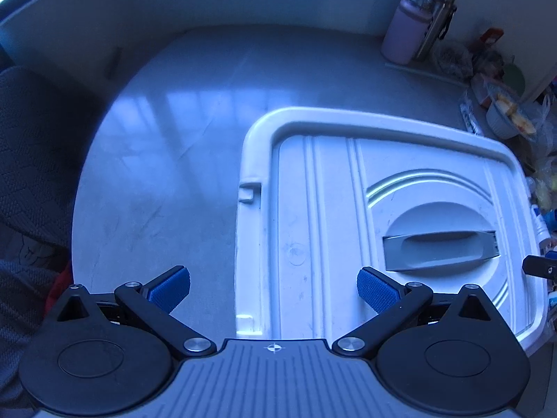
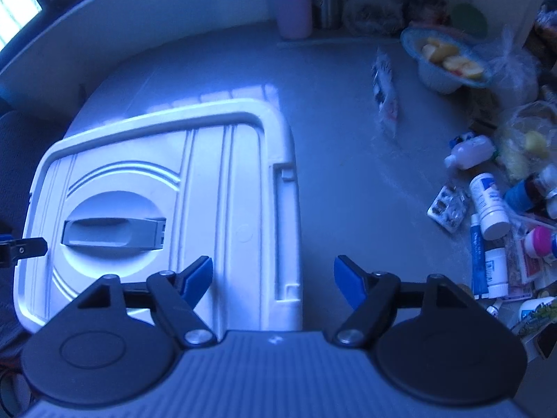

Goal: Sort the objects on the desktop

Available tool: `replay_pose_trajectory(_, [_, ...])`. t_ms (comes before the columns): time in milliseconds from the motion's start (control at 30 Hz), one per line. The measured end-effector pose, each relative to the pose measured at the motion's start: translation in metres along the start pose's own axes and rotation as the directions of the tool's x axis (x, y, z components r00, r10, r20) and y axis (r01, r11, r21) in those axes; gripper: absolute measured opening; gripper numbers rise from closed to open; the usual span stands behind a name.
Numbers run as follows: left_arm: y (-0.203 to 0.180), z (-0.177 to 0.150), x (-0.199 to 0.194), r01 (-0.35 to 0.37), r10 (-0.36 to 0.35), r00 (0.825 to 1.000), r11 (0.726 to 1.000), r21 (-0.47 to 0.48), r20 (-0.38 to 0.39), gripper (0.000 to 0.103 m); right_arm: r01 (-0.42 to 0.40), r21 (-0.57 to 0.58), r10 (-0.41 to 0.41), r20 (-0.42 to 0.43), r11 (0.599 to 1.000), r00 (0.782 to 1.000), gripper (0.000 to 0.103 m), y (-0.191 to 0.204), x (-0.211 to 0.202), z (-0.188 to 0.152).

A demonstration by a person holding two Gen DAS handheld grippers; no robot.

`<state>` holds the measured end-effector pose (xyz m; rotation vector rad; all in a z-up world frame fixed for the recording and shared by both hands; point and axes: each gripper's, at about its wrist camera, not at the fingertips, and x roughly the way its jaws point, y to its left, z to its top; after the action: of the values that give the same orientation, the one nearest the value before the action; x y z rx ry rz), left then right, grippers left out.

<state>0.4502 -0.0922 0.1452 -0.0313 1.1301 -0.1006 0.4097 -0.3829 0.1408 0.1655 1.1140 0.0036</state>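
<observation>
A white plastic box lid (image 1: 330, 209) with a grey recessed handle (image 1: 440, 249) lies closed on the grey desk. My left gripper (image 1: 273, 287) hangs open above the lid's left edge, nothing between its blue pads. In the right wrist view the same lid (image 2: 216, 188) and handle (image 2: 113, 231) fill the left half. My right gripper (image 2: 275, 278) is open over the lid's right edge and holds nothing. To its right lie loose items: a white bottle (image 2: 487, 205), a blister pack (image 2: 447, 209), a blue-and-white tube (image 2: 477, 257) and a small white bottle (image 2: 470, 151).
A pink bottle (image 2: 294, 10) and a steel flask (image 1: 437, 17) stand at the back wall. A bowl of fruit slices (image 2: 445, 59), a sachet (image 2: 384, 94) and plastic bags (image 2: 515, 66) crowd the right side. Bare desk (image 1: 174, 122) lies left of the box; a dark chair (image 1: 31, 146) stands beyond it.
</observation>
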Motion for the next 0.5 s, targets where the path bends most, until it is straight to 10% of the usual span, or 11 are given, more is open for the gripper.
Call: replay_pose_trajectory(500, [-0.029, -0.105, -0.085, -0.096, 0.095, 0.97, 0.995, -0.006, 0.223, 0.103, -0.052, -0.097, 0.065, 0.135, 0.994, 0.989, 0.077, 0.022, -0.049, -0.08])
